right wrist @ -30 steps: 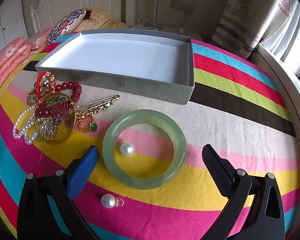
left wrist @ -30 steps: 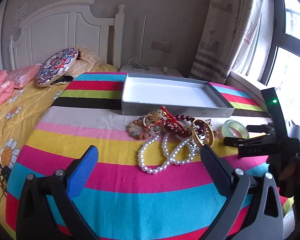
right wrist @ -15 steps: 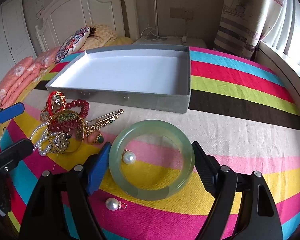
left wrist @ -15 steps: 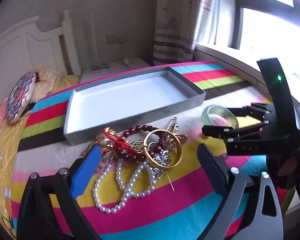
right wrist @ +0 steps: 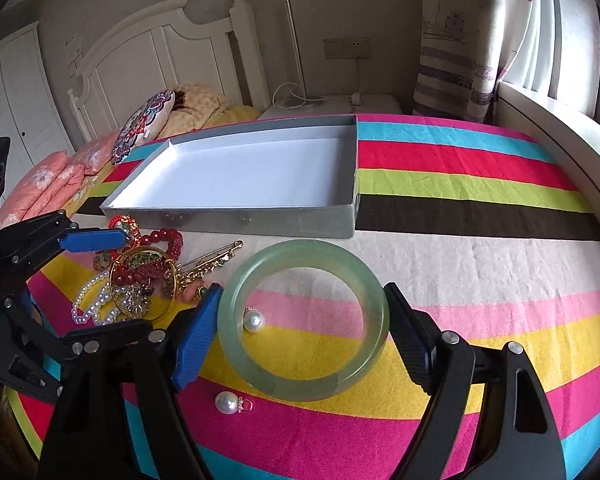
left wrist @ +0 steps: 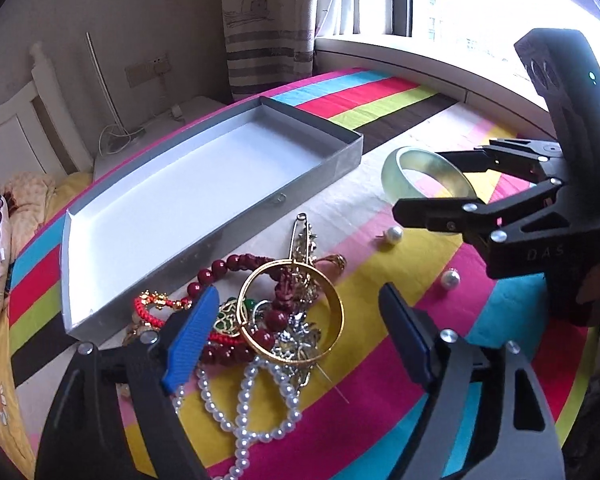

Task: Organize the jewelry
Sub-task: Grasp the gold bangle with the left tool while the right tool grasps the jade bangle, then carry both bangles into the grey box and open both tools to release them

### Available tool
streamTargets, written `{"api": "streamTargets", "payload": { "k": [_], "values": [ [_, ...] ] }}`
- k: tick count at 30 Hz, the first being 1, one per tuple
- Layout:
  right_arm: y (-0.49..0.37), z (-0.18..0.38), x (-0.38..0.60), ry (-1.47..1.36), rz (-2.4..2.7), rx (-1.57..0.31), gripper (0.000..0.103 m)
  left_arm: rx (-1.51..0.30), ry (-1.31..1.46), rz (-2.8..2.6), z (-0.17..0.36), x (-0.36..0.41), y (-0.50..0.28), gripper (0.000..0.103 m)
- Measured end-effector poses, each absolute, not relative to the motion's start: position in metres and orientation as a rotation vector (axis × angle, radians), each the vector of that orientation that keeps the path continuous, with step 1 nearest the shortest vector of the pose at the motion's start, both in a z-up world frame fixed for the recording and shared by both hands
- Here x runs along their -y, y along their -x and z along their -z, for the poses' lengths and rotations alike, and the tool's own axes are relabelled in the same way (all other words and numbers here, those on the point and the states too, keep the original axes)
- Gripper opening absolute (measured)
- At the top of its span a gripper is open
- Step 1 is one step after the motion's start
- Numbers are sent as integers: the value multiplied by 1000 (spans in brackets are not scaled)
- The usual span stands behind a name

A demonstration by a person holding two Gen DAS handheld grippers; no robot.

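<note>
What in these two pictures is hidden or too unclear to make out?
- Left view: the left gripper's blue finger covers part of the tangled jewelry pile, and the pearl necklace runs off the bottom edge.
- Left view: the right gripper blocks the near side of the green bangle.
- Right view: whether the right gripper's pads press the bangle or only flank it is unclear.
- Right view: the window is cut off at the right edge.

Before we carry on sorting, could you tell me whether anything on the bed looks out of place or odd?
Yes. The grey tray is empty, while the jewelry lies tangled in a heap on the striped cover beside it. Two pearl earrings are apart: one inside the jade bangle, at, the other outside it, at.
</note>
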State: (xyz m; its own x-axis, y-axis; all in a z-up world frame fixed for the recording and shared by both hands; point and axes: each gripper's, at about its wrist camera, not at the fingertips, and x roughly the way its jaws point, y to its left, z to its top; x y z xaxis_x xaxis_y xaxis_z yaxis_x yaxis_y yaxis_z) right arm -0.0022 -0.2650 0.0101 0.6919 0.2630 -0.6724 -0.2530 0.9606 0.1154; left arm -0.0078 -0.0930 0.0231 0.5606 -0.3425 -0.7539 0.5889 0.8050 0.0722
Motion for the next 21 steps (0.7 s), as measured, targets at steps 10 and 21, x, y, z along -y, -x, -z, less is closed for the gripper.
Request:
{"api": "streamTargets", "payload": {
  "k": [10,21],
  "values": [
    [0,-9,267,-26,-284,-759,78,-875,-132,632,-24,75,-16,45],
    [0,-10,269,-39,-280,-754,78,-855,-14,646,-34,50,-12,5]
  ]
}}
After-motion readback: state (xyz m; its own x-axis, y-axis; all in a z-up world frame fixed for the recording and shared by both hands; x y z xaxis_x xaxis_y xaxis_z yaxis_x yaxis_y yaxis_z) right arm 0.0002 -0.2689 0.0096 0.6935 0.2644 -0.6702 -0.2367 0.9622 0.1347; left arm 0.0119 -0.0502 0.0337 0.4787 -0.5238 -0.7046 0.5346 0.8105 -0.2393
